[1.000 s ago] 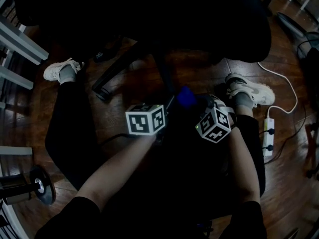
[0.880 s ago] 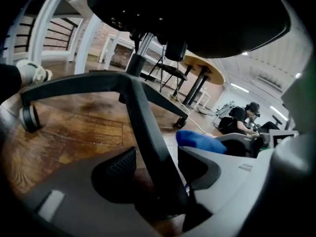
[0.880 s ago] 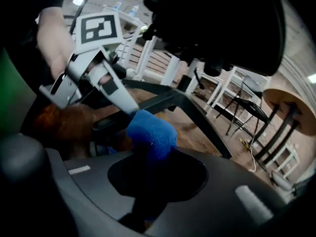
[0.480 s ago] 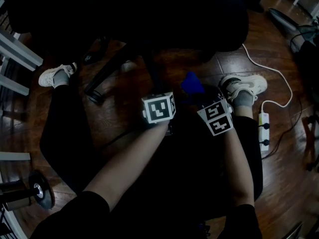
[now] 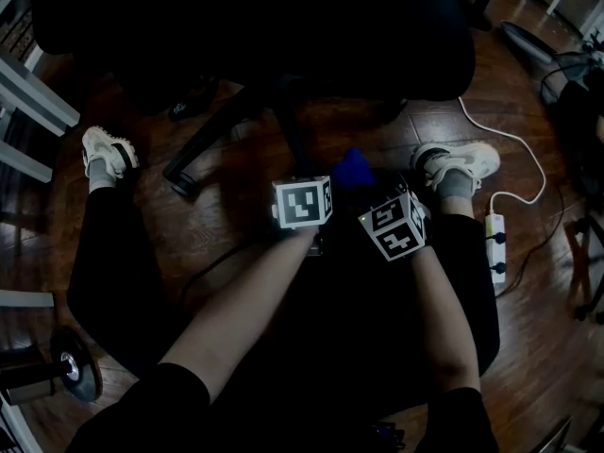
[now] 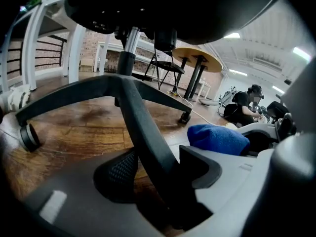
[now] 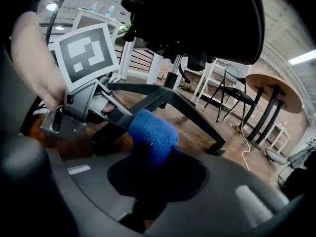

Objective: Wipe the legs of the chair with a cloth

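So the left claw (image 6: 160,167) is spread wide, its jaws have just been opening, and one black chair leg (image 6: 143,132) runs right between them. The pads don't look like they're squeezing it; the leg sits closer to the right-hand jaw, with a gap showing on the mesh-pad side.

The right claw (image 7: 153,174) is clamped down on the blue cloth (image 7: 153,135). The cloth is bunched up and pokes out past the jaw tips in a fat wad. In the right gripper view it sits right up against the tip of the left claw, but I can't tell if they actually touch. It's just beside the leg the left claw straddles, on its right, held up off the floor.

Going outward: that leg climbs to the chair's centre hub under the dark seat (image 5: 245,26), and the other legs fan out from there. One ends in a castor (image 6: 28,137) off to the left, another in a castor (image 6: 185,117) further back. Everything sits on a dark wooden floor (image 6: 74,127).

From the head view both arms reach down in front of the person, with a white shoe (image 5: 109,151) on the left and another shoe (image 5: 458,163) on the right. A white power strip (image 5: 497,243) lies on the floor past the right shoe. Way in the back there's a round table (image 6: 197,58) and a person (image 6: 247,107) sitting.
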`<action>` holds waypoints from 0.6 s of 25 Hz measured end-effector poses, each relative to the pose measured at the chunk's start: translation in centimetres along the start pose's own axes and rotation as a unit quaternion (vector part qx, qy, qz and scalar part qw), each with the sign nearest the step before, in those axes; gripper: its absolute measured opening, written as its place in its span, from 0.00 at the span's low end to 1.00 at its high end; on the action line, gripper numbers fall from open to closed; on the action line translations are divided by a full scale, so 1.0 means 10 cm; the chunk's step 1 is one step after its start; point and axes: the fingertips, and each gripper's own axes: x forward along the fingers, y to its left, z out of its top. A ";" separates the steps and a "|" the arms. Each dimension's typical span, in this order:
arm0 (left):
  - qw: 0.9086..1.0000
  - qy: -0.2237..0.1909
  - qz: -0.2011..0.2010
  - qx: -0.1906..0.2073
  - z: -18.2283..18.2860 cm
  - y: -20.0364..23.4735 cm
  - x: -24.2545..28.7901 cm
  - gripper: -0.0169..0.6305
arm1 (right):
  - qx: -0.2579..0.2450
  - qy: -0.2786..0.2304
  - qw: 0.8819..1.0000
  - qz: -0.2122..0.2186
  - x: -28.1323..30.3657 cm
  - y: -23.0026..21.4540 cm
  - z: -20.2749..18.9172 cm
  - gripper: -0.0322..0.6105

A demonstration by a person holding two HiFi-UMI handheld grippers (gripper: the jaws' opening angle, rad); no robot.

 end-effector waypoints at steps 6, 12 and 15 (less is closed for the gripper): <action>0.999 0.001 -0.032 -0.004 -0.04 0.25 -0.15 0.42 | 0.056 -0.008 0.998 -0.010 0.02 0.01 0.10 0.17; 0.997 0.038 -0.049 0.042 -0.05 0.77 -0.51 0.41 | 0.212 -0.071 0.974 0.026 0.36 0.21 0.52 0.17; 0.997 0.039 -0.051 0.052 -0.07 1.06 -0.69 0.39 | 0.219 -0.081 0.972 0.040 0.56 0.38 0.65 0.17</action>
